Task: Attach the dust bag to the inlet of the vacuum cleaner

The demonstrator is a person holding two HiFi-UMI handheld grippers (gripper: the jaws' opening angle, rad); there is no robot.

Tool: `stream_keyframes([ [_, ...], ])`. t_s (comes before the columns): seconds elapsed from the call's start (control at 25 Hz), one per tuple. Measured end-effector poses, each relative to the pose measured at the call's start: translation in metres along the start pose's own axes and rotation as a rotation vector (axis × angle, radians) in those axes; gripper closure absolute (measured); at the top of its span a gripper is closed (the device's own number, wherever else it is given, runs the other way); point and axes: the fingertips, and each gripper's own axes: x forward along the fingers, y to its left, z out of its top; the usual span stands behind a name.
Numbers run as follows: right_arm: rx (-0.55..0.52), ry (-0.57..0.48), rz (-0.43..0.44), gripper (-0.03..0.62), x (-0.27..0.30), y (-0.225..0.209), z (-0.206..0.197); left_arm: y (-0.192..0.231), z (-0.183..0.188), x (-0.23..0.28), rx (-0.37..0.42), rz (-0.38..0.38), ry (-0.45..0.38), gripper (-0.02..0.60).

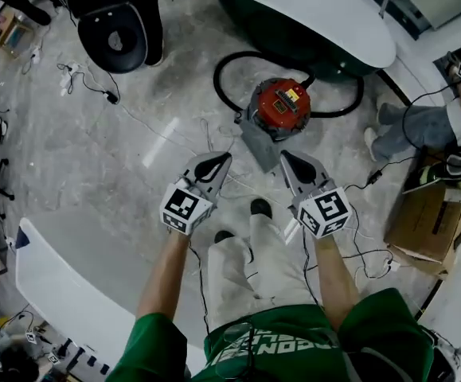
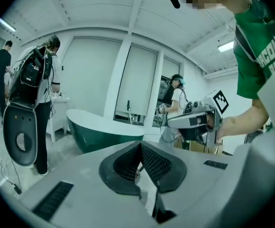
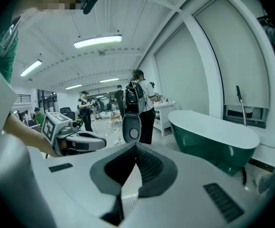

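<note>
In the head view the red-topped vacuum cleaner (image 1: 282, 106) stands on the floor with its black hose (image 1: 226, 74) looped behind it. A flat grey dust bag (image 1: 256, 144) lies against its near-left side; whether it sits on the inlet I cannot tell. My left gripper (image 1: 220, 159) and right gripper (image 1: 287, 157) are held side by side high above the floor, short of the vacuum. Both are shut and hold nothing. In the left gripper view its gripper (image 2: 140, 144) has the pads together, and so does the right gripper (image 3: 136, 147) in its own view.
A green bathtub with a white rim (image 1: 318, 22) stands behind the vacuum. A cardboard box (image 1: 429, 221) and a seated person (image 1: 421, 126) are at the right. Another white tub rim (image 1: 63, 285) is near left. Cables (image 1: 87, 82) trail on the floor. A person with a backpack (image 2: 37, 94) stands nearby.
</note>
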Motion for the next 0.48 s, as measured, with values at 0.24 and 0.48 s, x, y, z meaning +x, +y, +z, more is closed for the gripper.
stream_keyframes([
  [0.24,-0.008,-0.017,0.017,0.586,-0.068,0.051,0.069,-0.059,0.092,-0.051,-0.069,0.047,-0.036,0.578],
  [0.48,0.01,-0.05,0.007,0.586,-0.127,0.057,0.104,-0.108,0.133,-0.064,-0.135,0.093,-0.054,0.578],
])
